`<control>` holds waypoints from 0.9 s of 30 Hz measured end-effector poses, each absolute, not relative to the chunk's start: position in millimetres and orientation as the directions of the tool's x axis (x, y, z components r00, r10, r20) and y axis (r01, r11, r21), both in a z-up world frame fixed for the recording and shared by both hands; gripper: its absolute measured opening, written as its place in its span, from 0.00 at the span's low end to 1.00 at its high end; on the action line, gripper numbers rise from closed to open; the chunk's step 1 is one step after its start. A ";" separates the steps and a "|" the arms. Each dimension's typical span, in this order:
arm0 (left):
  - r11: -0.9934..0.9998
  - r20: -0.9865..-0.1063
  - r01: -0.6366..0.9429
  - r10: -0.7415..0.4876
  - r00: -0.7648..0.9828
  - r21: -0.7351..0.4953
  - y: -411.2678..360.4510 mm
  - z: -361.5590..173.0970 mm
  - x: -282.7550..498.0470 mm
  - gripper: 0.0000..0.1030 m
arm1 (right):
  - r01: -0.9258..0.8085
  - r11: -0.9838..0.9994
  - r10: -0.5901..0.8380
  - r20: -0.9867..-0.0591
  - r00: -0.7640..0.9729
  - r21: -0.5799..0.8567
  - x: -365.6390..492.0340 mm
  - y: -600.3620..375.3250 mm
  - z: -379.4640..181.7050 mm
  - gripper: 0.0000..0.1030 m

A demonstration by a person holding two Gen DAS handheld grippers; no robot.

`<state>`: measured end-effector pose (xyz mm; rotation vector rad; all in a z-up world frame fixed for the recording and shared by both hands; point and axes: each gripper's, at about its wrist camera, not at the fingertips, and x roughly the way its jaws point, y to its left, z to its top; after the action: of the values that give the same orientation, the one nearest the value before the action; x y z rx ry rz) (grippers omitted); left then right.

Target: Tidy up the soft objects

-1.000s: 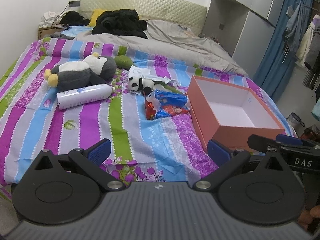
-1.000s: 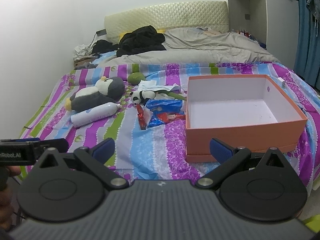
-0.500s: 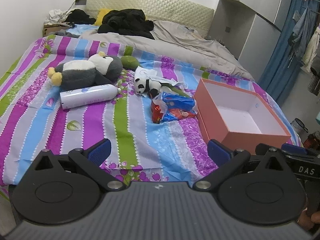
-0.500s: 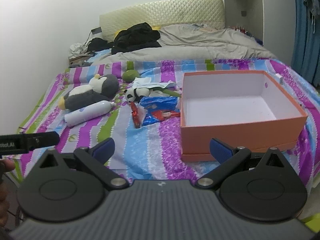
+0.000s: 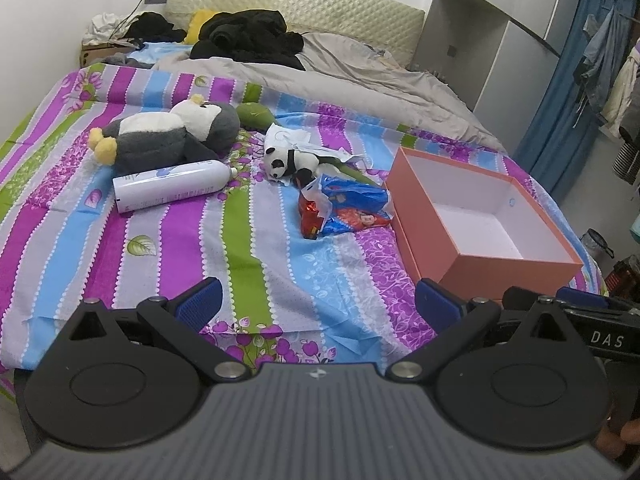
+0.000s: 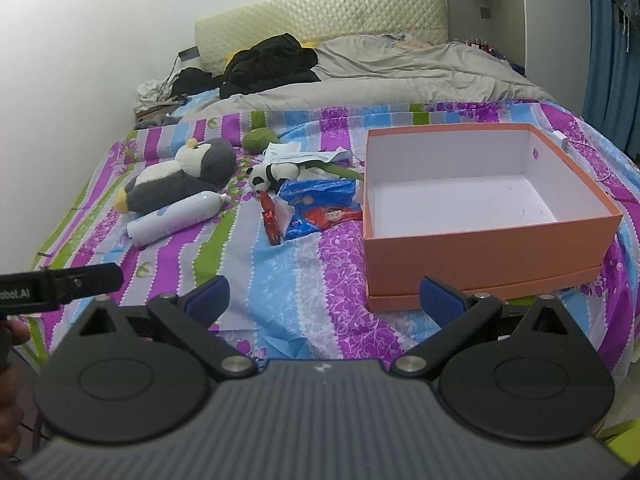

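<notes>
A grey and white penguin plush (image 5: 168,138) (image 6: 180,180) lies on the striped bedspread at the left. A small panda plush (image 5: 290,162) (image 6: 270,174) lies mid-bed, next to a green plush (image 5: 254,114) (image 6: 260,139). An open orange box (image 5: 476,258) (image 6: 480,252) stands empty at the right. My left gripper (image 5: 318,306) is open and empty near the bed's front edge. My right gripper (image 6: 324,300) is open and empty, just left of the box's near corner.
A white spray bottle (image 5: 172,186) (image 6: 174,216) lies in front of the penguin. Blue and red snack bags (image 5: 344,208) (image 6: 316,208) lie left of the box. White paper (image 5: 290,138), a grey duvet (image 5: 340,76) and black clothes (image 5: 248,40) lie farther back. A wardrobe (image 5: 500,32) stands right.
Both grippers have pulled back and risen a little, so the bed and box look farther and lower. Nothing on the bed has moved. Both stay open.
</notes>
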<state>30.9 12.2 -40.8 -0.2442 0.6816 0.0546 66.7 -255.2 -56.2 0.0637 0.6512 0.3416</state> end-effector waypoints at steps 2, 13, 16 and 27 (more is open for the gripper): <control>0.970 -0.631 -0.127 -0.032 0.775 -0.206 12.5 -41.2 30.9 1.00 | -0.291 0.942 0.331 -0.582 0.743 0.164 66.8 -255.2 -56.2 1.00; 0.968 -0.643 -0.132 -0.039 0.765 -0.215 12.8 -48.1 33.8 1.00 | -0.288 0.942 0.331 -0.602 0.727 0.171 70.7 -253.9 -67.0 1.00; 0.968 -0.646 -0.131 -0.042 0.762 -0.216 14.1 -51.7 36.1 1.00 | -0.285 0.943 0.329 -0.613 0.718 0.172 72.3 -253.3 -70.5 1.00; 0.969 -0.661 -0.131 -0.043 0.750 -0.212 19.7 -73.0 63.2 1.00 | -0.292 0.944 0.321 -0.623 0.714 0.152 91.1 -252.5 -77.5 1.00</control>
<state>63.2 19.7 -73.0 -0.2526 0.7239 0.0484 91.1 -252.5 -77.5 0.0432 0.6982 0.3394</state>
